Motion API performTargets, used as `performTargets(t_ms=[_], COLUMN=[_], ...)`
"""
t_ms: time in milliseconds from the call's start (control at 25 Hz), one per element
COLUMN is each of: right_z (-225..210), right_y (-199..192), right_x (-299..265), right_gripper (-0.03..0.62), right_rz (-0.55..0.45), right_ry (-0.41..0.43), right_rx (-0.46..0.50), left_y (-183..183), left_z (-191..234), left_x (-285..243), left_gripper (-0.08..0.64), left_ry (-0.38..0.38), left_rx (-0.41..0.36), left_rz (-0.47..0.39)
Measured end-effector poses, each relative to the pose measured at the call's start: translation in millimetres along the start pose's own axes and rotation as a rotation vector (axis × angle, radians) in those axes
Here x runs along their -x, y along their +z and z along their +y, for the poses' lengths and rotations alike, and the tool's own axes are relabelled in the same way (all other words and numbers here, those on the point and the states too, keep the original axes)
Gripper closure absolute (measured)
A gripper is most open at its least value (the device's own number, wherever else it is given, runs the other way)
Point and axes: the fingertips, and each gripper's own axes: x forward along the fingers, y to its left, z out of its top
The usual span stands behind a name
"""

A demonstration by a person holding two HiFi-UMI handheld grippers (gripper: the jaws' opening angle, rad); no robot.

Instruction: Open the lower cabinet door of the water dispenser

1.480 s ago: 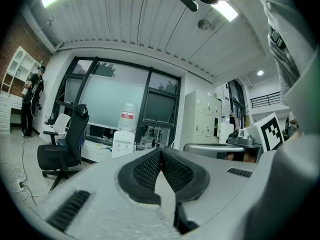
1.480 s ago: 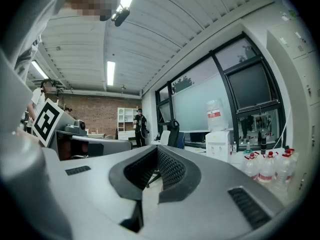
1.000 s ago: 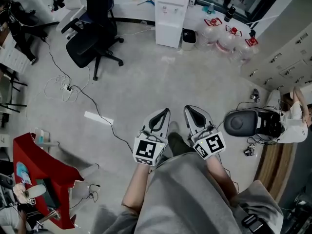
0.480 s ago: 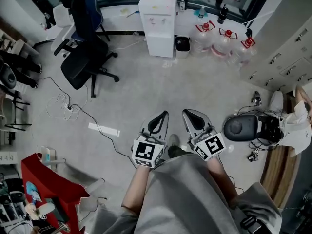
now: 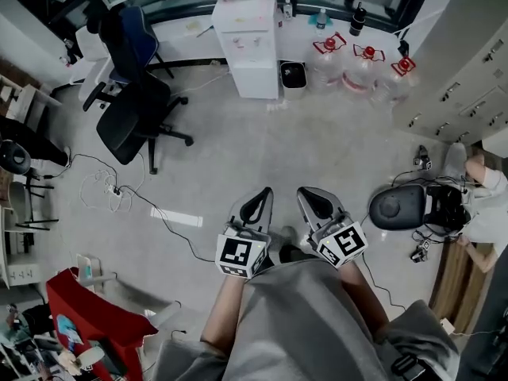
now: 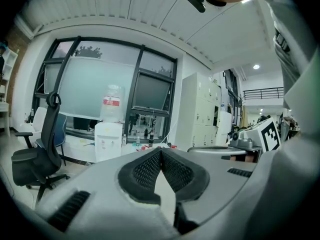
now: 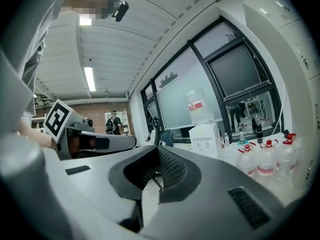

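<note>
The white water dispenser (image 5: 248, 42) stands at the far wall with a bottle on top; its lower cabinet door (image 5: 255, 79) is closed. Both grippers are held side by side over the floor, well short of it. My left gripper (image 5: 259, 197) is shut with nothing in it, and so is my right gripper (image 5: 309, 195). In the left gripper view the dispenser (image 6: 107, 143) shows far off, left of the closed left gripper (image 6: 160, 152). In the right gripper view the dispenser (image 7: 208, 140) stands beyond and right of the closed right gripper (image 7: 159, 149).
A black office chair (image 5: 131, 111) stands left of the dispenser. A small bin (image 5: 292, 75) and several water jugs (image 5: 359, 66) sit to its right. Cables (image 5: 111, 182) trail on the floor. A black device (image 5: 401, 206) lies at right, a red object (image 5: 87, 317) at bottom left.
The dispenser, chair and jugs have slid down and closer in the head view as the person walks toward them. Both grippers stay shut and side by side.
</note>
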Motion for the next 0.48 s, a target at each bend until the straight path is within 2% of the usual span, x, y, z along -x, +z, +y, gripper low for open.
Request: performTargets(t_ms=[240,480], right_z=[-20,-33], right_y=[-2,5], right_x=[-34,-95], right_gripper=[0.581,0.581], right_rz=[0.008,0.005], right_ry=[-0.031,-0.078], right_rx=[0.001,0.013], left_y=[1,16], left_z=[35,93], left_x=[-28,-55], left_gripper=[0.551,0.551], left_ry=[-0.024,-0.074], left_rx=[0.008,-0.002], left_rz=[0.0,-0.012])
